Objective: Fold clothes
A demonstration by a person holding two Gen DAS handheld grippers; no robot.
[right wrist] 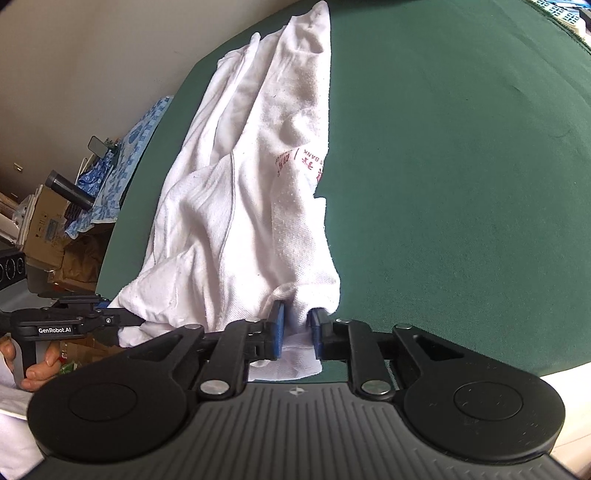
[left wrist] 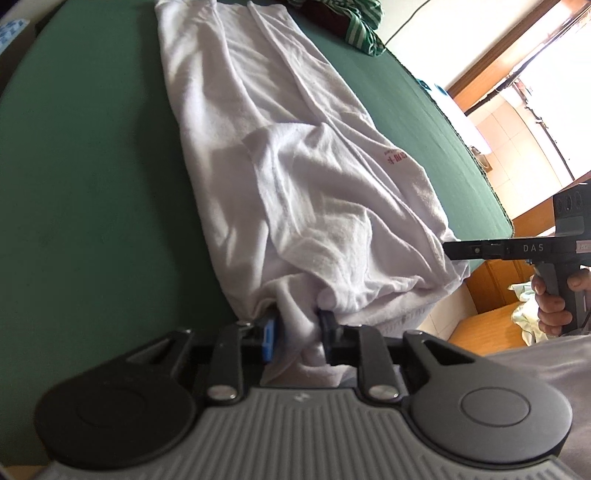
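A white garment (left wrist: pixel 295 166) with small red print lies lengthwise as a long folded strip on the green tabletop (left wrist: pixel 92 184). My left gripper (left wrist: pixel 297 332) is shut on one near corner of it, and the cloth bunches between the pads and hangs toward the camera. In the right wrist view the same white garment (right wrist: pixel 240 203) runs away from me, with my right gripper (right wrist: pixel 297 328) shut on the other near corner. Each gripper shows side-on in the other's view, the right gripper (left wrist: pixel 454 251) and the left gripper (right wrist: pixel 136 319), each held by a hand at the near hem.
A green-and-white striped cloth (left wrist: pixel 358 29) lies at the far end of the table. Beyond the table's edge are a wooden piece of furniture (left wrist: pixel 491 288), cardboard boxes (right wrist: pixel 44 225) and a blue patterned cloth (right wrist: pixel 122 170). The green tabletop (right wrist: pixel 461 184) stretches wide to the right of the garment.
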